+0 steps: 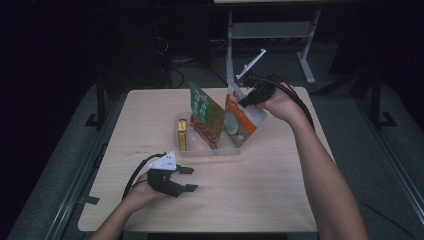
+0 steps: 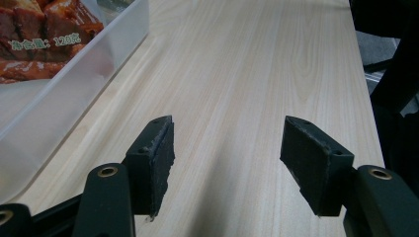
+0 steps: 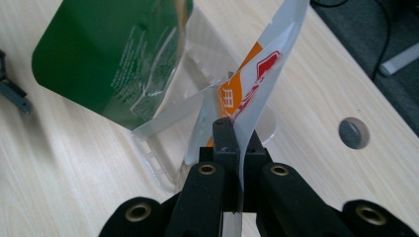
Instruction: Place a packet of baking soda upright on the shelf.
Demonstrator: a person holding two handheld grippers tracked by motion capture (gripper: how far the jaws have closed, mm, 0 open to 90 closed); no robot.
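High view. We list a clear plastic rectangular bin (image 1: 235, 148) on the pale wooden table (image 1: 260, 195), holding a green printed snack pouch (image 1: 206, 114), a small yellow box (image 1: 182, 134) and an orange-and-white foil pouch (image 1: 243, 121). The right gripper (image 1: 245, 101) has the orange-and-white pouch by its upper edge; the pouch hangs below and ahead of the fingers, long axis tilted, lower end inside the bin. The left gripper (image 1: 188, 179) rests well apart, near the table's front, so the right hand is the nearer one.

Left gripper view. We note both pads (image 2: 158, 158) standing apart, moderately open, with bare table between them and nothing held; the bin wall lies off to their left.

Right gripper view. We record the jaws pinched tight on the pouch's film (image 3: 257, 94), which rises straight up from the fingertips (image 3: 225, 136). The green pouch leans just left of them.
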